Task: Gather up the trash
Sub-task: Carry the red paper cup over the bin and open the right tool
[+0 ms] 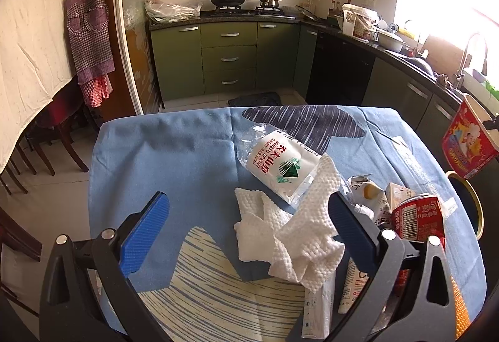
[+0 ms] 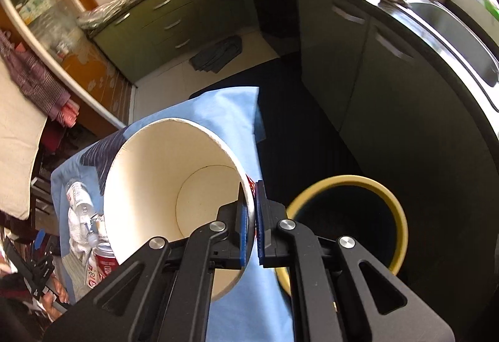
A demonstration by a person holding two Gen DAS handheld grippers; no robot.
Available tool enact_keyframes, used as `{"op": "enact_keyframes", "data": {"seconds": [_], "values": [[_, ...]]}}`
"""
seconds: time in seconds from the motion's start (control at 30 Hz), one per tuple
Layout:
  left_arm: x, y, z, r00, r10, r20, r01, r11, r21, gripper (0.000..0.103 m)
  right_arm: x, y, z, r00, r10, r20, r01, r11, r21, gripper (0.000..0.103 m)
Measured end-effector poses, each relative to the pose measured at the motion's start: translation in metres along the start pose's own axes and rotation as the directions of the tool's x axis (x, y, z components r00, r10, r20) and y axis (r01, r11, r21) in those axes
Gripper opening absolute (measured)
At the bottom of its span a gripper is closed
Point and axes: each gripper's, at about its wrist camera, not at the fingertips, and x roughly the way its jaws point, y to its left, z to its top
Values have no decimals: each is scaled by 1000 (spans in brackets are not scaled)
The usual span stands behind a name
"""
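Note:
My left gripper [image 1: 249, 217] is open above the blue cloth, its fingers either side of a crumpled white paper towel [image 1: 296, 236]. A crushed clear water bottle [image 1: 277, 164] lies just beyond it. A red soda can [image 1: 418, 217], a small carton [image 1: 399, 195] and a tube [image 1: 355, 285] lie to the right. My right gripper [image 2: 252, 217] is shut on the rim of a red paper noodle cup [image 2: 174, 186], held in the air beside the table's right edge, next to the yellow-rimmed bin [image 2: 349, 217]. The cup [image 1: 464, 145] and bin [image 1: 467, 204] also show in the left wrist view.
The table wears a blue patterned cloth [image 1: 174, 154]. Green kitchen cabinets [image 1: 227, 58] and a dark countertop with a sink [image 2: 461, 39] run behind and to the right. A dark rag [image 2: 218, 55] lies on the floor. Chairs [image 1: 40, 154] stand at left.

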Motion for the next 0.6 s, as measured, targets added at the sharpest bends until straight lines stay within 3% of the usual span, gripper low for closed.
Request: {"op": "enact_keyframes", "data": {"seconds": [0.13, 0.23, 0.47, 0.57, 0.6], "values": [[-3, -1, 0, 1000, -8, 6, 8, 1000, 2, 97, 0, -73, -15, 995, -95, -22, 97, 989, 115, 6], [-3, -3, -1, 1000, -14, 4, 14, 1000, 8, 97, 18, -116, -29, 991, -117, -69, 128, 973, 189, 7], [1, -8, -3, 1000, -24, -10, 25, 999, 29, 97, 81, -165, -49, 981, -108, -163, 151, 948, 279, 8], [3, -9, -3, 999, -26, -19, 26, 999, 34, 97, 98, -174, -52, 977, -104, -188, 157, 942, 295, 14], [3, -9, -3, 999, -25, -21, 26, 999, 36, 97, 101, -176, -52, 975, -105, -195, 161, 941, 299, 26]]}}
